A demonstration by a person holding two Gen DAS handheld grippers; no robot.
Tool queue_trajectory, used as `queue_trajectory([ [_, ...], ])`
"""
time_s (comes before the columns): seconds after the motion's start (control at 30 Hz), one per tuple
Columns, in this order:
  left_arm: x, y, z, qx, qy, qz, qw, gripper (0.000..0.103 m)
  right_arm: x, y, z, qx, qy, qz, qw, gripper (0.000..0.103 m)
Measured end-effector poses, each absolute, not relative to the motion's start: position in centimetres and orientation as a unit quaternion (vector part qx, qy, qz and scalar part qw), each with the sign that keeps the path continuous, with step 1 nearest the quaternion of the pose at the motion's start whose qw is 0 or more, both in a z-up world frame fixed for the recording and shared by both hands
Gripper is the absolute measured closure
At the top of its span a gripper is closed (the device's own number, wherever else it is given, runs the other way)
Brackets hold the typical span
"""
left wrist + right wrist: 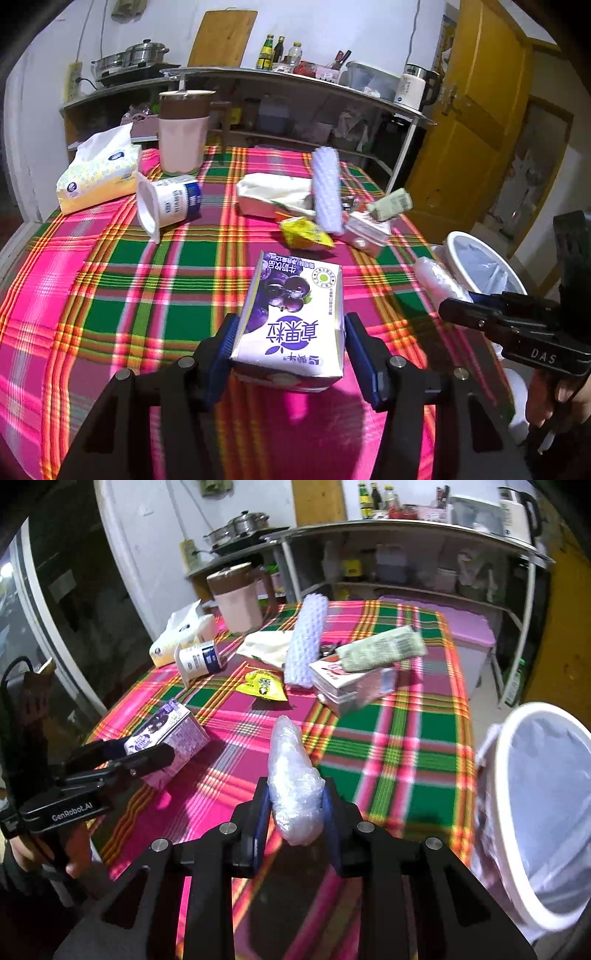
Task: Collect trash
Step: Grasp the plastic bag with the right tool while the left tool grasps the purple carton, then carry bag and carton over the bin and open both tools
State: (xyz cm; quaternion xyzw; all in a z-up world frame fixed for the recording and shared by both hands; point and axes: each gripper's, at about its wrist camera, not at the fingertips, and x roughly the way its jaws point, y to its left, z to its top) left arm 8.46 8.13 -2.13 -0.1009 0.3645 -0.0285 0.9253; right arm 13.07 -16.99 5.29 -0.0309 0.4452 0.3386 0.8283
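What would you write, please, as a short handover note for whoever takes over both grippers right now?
Left gripper: fingers closed on the purple milk carton, above the plaid tablecloth.
Right gripper: fingers shut on the crumpled clear plastic, near the lined white bin at the table's right edge.
Done: both pieces picked up; neither binned yet.
Left on the table: yogurt cup, yellow wrapper, bubble-wrap roll, red-and-white carton, paper scraps.
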Motion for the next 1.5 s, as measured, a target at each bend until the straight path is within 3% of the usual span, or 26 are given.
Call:
queue_trajectory([
  [0.57, 7.7, 1.3, 0.6, -0.084, 0.349, -0.075, 0.93, 0.046, 11.0, -24.0, 7.0, 0.008, 0.431, 0.282, 0.857, 0.075],
  [1.5, 14.8, -11.7, 1.0, -0.015, 0.356, -0.21, 0.91, 0.046, 13.5, -35.7, 6.7, 0.059, 0.43, 0.153, 0.888, 0.075],
])
